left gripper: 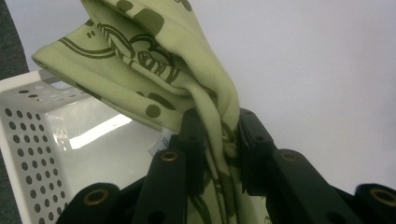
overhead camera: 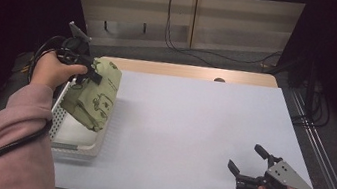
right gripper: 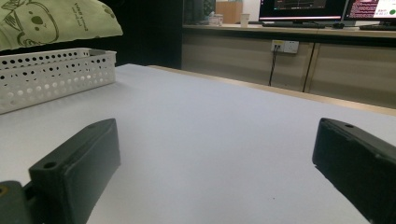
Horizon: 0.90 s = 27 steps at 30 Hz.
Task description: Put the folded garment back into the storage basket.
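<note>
Pale green cloth printed with dark cartoon figures hangs bunched from the left gripper, whose black jaws are pinched tight on a gathered fold near the cloth's upper edge; in the left gripper view the fabric is squeezed between the two pads and spills out above them. The cloth is held off the table, over the right rim of the white perforated plastic basket at the table's left side, its long axis running down and slightly toward the person, the lower end drooping to about the basket's inner wall. From where I stand I cannot tell whether that end touches the basket. The right gripper sits well apart at the near right corner of the pale grey table, low over the surface, its jaws spread wide with nothing between them and pointed leftward toward the basket. The cloth lies far to the left of it, so the left hand is plainly the nearer one, and I judge that any lowering or lifting clear falls to it.
</note>
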Each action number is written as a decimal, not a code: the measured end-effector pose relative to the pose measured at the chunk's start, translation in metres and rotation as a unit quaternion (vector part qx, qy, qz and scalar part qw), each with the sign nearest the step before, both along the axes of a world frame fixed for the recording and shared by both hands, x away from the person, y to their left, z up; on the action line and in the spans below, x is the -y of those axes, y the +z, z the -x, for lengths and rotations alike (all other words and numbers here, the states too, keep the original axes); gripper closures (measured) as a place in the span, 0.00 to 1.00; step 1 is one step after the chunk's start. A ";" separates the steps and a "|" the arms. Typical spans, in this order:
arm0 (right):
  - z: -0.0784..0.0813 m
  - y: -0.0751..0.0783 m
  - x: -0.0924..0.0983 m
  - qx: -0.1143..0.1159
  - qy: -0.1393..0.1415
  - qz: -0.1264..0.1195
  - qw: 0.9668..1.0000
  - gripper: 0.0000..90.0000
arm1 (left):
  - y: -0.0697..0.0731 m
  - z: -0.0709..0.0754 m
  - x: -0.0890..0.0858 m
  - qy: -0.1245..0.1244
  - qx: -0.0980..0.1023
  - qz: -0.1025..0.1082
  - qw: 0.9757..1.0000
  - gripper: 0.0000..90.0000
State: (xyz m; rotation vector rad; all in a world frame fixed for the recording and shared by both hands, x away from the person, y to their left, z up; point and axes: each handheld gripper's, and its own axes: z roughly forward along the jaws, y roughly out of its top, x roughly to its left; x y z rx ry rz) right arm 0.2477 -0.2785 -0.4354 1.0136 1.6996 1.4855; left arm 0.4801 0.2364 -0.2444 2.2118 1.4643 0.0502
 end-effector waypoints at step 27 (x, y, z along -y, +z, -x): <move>0.000 0.000 0.000 -0.001 0.003 -0.001 1.000 0.01 | -0.002 0.003 -0.014 0.010 -0.007 -0.012 1.000 0.83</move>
